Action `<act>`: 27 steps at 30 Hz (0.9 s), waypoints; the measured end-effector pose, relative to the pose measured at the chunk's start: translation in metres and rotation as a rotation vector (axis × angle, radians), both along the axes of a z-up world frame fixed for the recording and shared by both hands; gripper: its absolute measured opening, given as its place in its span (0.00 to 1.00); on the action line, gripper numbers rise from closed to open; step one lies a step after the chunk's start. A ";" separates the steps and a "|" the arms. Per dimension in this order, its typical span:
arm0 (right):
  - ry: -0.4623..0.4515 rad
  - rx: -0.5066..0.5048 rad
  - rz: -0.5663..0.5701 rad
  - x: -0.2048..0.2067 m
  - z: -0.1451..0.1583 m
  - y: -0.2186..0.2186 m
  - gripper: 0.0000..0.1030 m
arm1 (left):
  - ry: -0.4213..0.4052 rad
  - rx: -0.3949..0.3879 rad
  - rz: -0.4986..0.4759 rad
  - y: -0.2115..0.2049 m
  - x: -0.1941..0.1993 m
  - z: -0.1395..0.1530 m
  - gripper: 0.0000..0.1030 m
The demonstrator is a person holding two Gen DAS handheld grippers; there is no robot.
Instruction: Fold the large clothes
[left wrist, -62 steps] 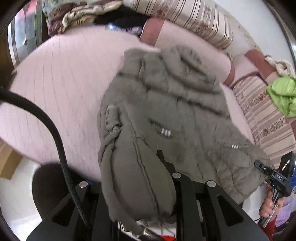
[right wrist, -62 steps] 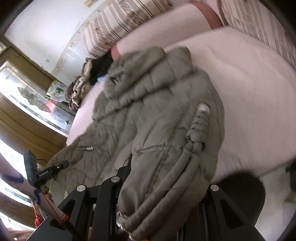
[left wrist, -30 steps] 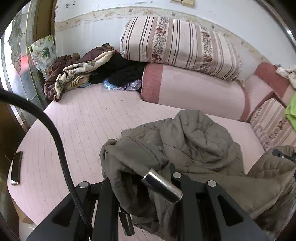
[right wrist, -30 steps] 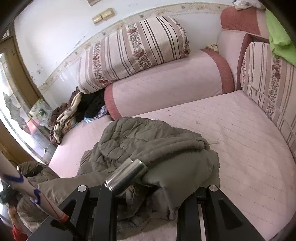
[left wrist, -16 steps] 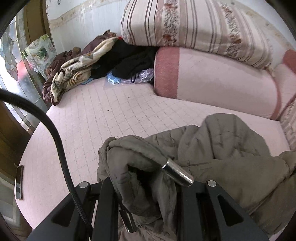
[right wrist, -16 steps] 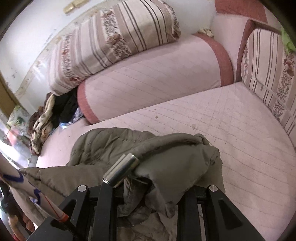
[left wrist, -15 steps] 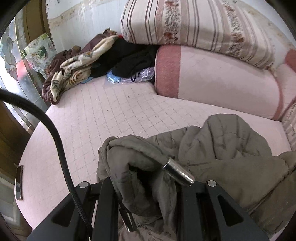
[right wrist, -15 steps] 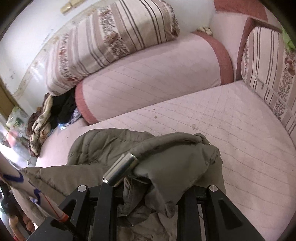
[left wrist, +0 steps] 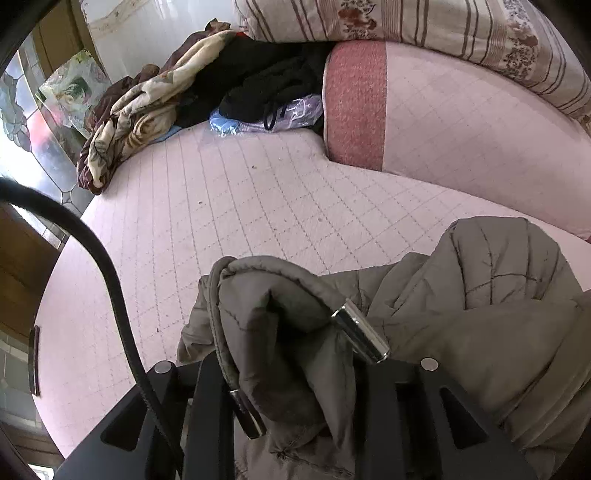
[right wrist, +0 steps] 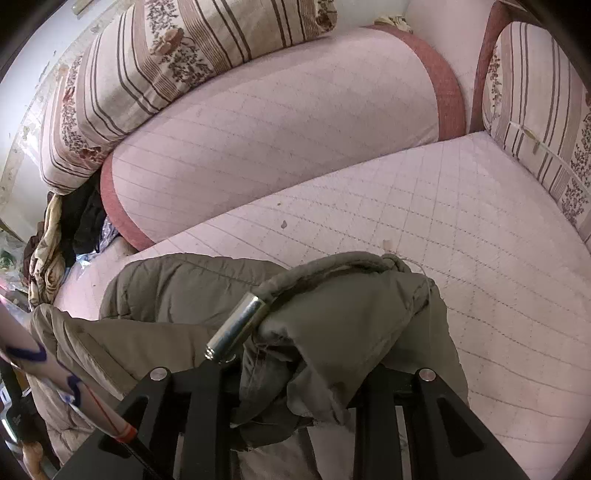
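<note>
An olive-grey padded jacket point(left wrist: 480, 332) lies bunched on the pink quilted sofa seat point(left wrist: 240, 206). My left gripper point(left wrist: 291, 369) has the jacket's hem corner packed between its fingers, low over the seat. Its jaws are opening, with the cloth still pressed between them. A metal cord end point(left wrist: 360, 336) hangs off the hem by the right finger. In the right wrist view, the jacket point(right wrist: 177, 291) spreads to the left. My right gripper point(right wrist: 291, 373) is shut on the other hem corner, where a second metal cord end point(right wrist: 236, 328) sticks out.
A pink bolster point(left wrist: 443, 129) and a striped pillow point(left wrist: 406, 22) line the back. A heap of clothes and blankets point(left wrist: 147, 96) fills the far left corner. A striped cushion point(right wrist: 535, 110) stands at the right. A black cable point(left wrist: 110, 280) crosses the left wrist view.
Both grippers have carried the jacket's hem forward over the rest of the jacket and down towards the seat. The back cushions have come closer.
</note>
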State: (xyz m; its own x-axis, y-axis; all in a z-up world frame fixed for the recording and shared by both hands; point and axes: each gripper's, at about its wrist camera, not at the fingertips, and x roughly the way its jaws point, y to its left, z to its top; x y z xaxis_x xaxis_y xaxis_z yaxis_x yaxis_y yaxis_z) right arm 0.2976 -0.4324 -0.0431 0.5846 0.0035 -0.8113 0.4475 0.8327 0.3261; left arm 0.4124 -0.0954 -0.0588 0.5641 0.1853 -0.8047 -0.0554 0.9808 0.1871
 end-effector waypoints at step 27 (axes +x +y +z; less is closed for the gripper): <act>-0.187 -0.027 -0.036 -0.065 0.108 0.015 0.85 | -0.162 -0.309 -0.084 0.054 -0.076 0.140 0.70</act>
State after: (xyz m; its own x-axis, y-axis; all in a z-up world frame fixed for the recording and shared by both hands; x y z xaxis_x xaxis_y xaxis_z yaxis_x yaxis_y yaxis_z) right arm 0.2330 -0.4173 0.0644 0.7243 -0.0405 -0.6883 0.4113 0.8265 0.3842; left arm 0.3361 -0.0410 0.0813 0.6922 -0.1051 -0.7140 0.0232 0.9921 -0.1236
